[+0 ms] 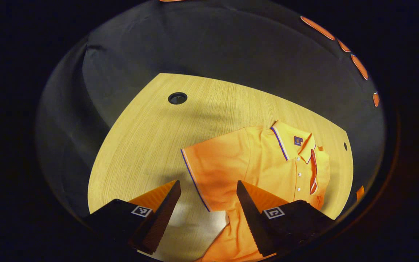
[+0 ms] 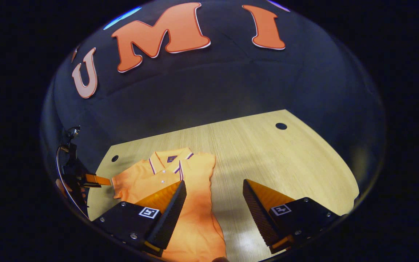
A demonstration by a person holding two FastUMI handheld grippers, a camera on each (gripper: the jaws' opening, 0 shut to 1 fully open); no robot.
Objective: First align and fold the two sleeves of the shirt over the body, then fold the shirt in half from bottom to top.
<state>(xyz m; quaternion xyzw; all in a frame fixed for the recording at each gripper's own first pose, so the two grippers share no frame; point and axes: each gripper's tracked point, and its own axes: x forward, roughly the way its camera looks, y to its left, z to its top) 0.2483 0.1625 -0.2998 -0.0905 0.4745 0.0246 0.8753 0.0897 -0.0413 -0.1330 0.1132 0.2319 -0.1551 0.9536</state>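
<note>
Both my fingers open, holding nothing. Left gripper (image 1: 208,213): pinch sleeve (image 1: 209,171) hem mid-frame, fold across shirt (image 2: 180,189); right gripper (image 2: 214,214) idle.

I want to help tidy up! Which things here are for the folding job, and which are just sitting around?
For the job:
- orange short-sleeved polo shirt with purple-and-white trim, one sleeve already folded over
- left gripper, jaws open
- right gripper, jaws open

Just there:
- pale wooden table
- round holes in the tabletop
</note>
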